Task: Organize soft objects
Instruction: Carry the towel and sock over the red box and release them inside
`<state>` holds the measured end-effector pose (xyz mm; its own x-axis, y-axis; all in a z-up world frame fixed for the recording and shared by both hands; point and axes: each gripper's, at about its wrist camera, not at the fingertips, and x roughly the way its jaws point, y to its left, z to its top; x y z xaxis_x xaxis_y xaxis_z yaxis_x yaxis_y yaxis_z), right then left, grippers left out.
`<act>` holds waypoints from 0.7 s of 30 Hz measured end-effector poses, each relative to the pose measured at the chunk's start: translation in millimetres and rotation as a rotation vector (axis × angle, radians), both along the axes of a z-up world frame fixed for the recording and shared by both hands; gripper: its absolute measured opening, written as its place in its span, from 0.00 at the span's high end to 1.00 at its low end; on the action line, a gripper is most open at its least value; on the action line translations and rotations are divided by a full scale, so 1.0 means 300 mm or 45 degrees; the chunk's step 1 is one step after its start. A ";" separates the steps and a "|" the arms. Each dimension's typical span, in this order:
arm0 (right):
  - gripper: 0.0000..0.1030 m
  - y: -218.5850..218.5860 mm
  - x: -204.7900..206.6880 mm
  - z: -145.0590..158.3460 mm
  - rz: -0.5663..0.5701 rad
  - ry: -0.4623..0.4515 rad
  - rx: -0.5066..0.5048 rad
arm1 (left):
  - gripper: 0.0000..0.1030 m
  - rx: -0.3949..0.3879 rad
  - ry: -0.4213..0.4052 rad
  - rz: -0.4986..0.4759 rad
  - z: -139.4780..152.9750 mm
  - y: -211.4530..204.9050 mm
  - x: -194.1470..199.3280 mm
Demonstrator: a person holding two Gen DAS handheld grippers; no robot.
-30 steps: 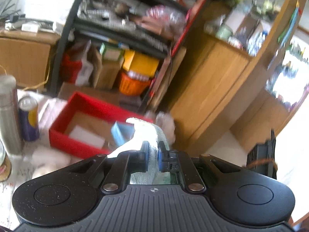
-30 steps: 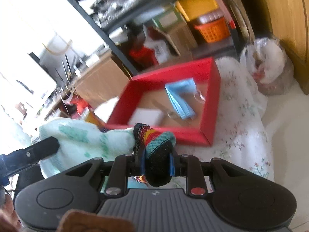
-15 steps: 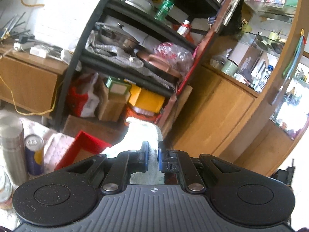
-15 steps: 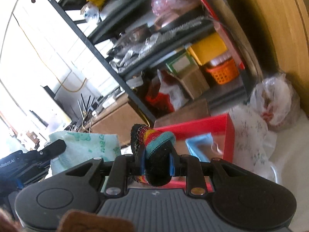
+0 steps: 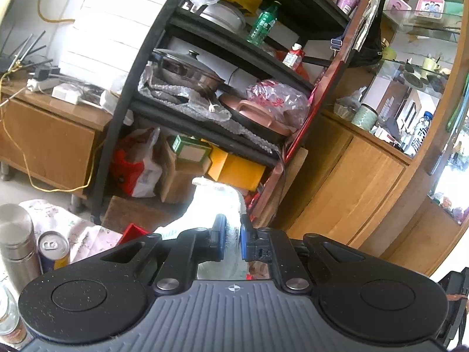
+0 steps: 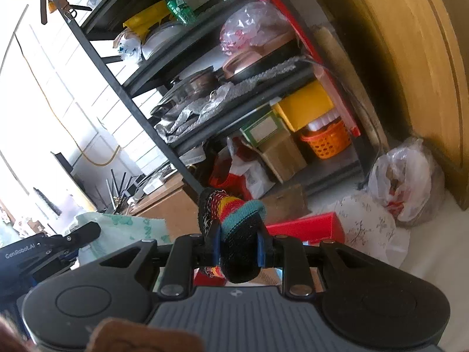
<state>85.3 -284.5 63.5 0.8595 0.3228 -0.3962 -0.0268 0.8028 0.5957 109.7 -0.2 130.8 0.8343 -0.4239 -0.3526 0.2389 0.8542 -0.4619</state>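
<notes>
My left gripper [image 5: 231, 239] is shut on a white cloth [image 5: 212, 205] with a green print, which sticks up between the blue pads and glares in the light. From the right wrist view the same cloth [image 6: 126, 228] hangs from the left gripper [image 6: 73, 237] at the lower left. My right gripper [image 6: 238, 248] is shut on a rolled striped sock [image 6: 234, 223] in black, red, yellow and teal. Below both grippers, only a corner of the red box [image 6: 304, 227] [image 5: 133, 231] shows.
A black shelf rack [image 5: 205, 88] full of pots, bags and boxes stands ahead, with a wooden cabinet [image 5: 351, 182] to its right. A steel flask [image 5: 17, 240] and a drink can [image 5: 54, 249] stand at the left on the floral cloth [image 6: 369, 226]. A plastic bag [image 6: 407, 179] lies by the cabinet.
Both grippers have risen and tilted upward with their loads. The red box, fully visible a second ago, has dropped to the bottom of both views.
</notes>
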 end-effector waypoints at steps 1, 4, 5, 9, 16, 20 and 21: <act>1.00 -0.002 0.007 0.000 -0.005 0.000 -0.003 | 0.93 -0.002 0.001 0.000 -0.001 -0.002 0.011; 1.00 -0.001 0.036 -0.004 -0.015 0.007 -0.014 | 0.93 0.002 0.013 0.004 -0.011 -0.014 0.049; 1.00 0.001 0.047 -0.007 -0.019 0.012 -0.024 | 0.93 0.002 0.018 0.003 -0.016 -0.017 0.062; 1.00 0.005 0.093 -0.024 -0.028 0.030 -0.046 | 0.93 0.013 0.034 0.010 -0.037 -0.031 0.109; 1.00 0.007 0.191 -0.079 -0.055 0.097 -0.087 | 0.93 0.037 0.081 0.026 -0.088 -0.042 0.190; 1.00 0.036 0.250 -0.136 -0.040 0.161 -0.123 | 0.92 0.073 0.114 0.037 -0.128 -0.060 0.236; 1.00 0.042 0.258 -0.147 -0.035 0.172 -0.132 | 0.92 0.081 0.119 0.039 -0.136 -0.063 0.245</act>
<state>162.8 -271.9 19.4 0.8040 0.2515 -0.5389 0.0708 0.8593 0.5066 183.3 -19.2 90.0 0.8089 -0.3730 -0.4545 0.1705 0.8886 -0.4258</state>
